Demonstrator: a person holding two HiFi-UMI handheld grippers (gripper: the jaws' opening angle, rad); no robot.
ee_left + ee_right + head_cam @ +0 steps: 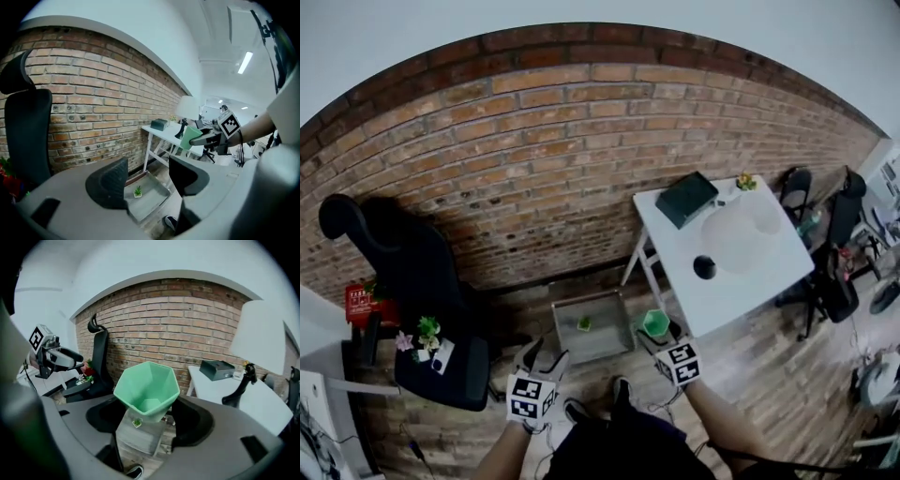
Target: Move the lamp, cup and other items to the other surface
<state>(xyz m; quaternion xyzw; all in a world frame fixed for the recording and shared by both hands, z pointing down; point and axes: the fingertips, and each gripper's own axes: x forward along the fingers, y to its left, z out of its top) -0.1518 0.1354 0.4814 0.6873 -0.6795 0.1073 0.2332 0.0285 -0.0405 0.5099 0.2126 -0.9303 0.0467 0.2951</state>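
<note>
A green faceted cup (147,390) is held off the floor between the jaws of my right gripper (147,416), which is shut on it; the cup (655,323) also shows in the head view, in front of the white table (741,281). On that table stands a white-shaded lamp (733,234) with a black base. My left gripper (147,180) is open with nothing between its jaws, and in the head view the left gripper (539,354) hangs left of the right gripper (658,336). A grey tray (614,352) on the floor holds a tiny potted plant (584,323).
A dark box (686,198) and a small plant (746,182) sit at the table's far end. A black office chair (412,281) at the left carries small plants (427,335) on its seat. A brick wall (534,159) runs behind. More chairs (834,253) stand at the right.
</note>
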